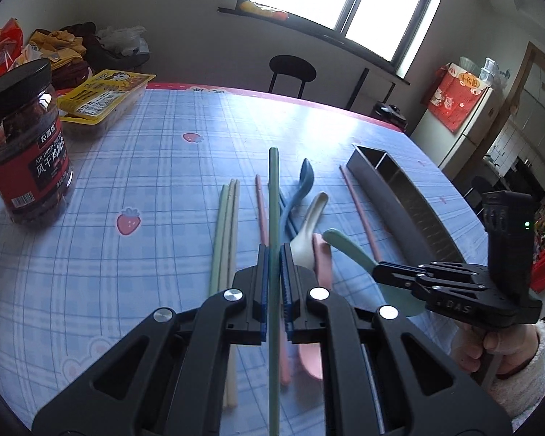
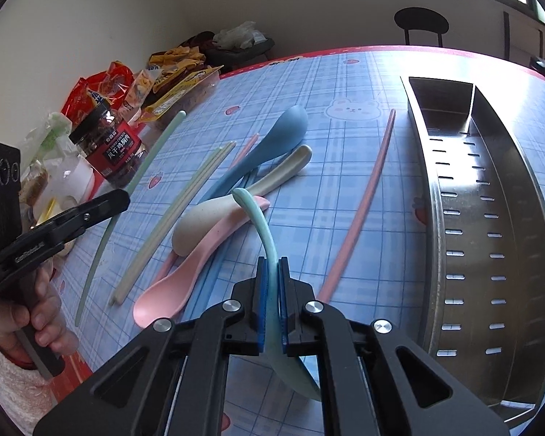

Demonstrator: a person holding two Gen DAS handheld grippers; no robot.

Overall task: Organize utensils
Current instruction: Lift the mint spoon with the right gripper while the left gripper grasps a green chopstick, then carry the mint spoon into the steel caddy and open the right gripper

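Note:
My left gripper [image 1: 274,250] is shut on a green chopstick [image 1: 273,189], which sticks out ahead above the table; from the right wrist the left gripper [image 2: 121,200] and this chopstick [image 2: 152,149] show at the left. My right gripper [image 2: 272,265] is shut on the handle of a mint green spoon [image 2: 261,225], its bowl hanging below the jaws. A blue spoon [image 2: 283,130], a cream spoon [image 2: 272,178], a pink spoon [image 2: 185,276], pale chopsticks [image 2: 178,210] and a pink chopstick [image 2: 367,196] lie on the checked tablecloth. The metal utensil holder [image 2: 454,189] lies at the right.
A dark-lidded snack jar [image 1: 25,152] and a yellow food tray [image 1: 101,98] stand at the table's left, with bags and clothes behind. A black chair [image 1: 292,69] is beyond the far edge. A hand in a white fleece sleeve [image 1: 505,348] holds the right gripper.

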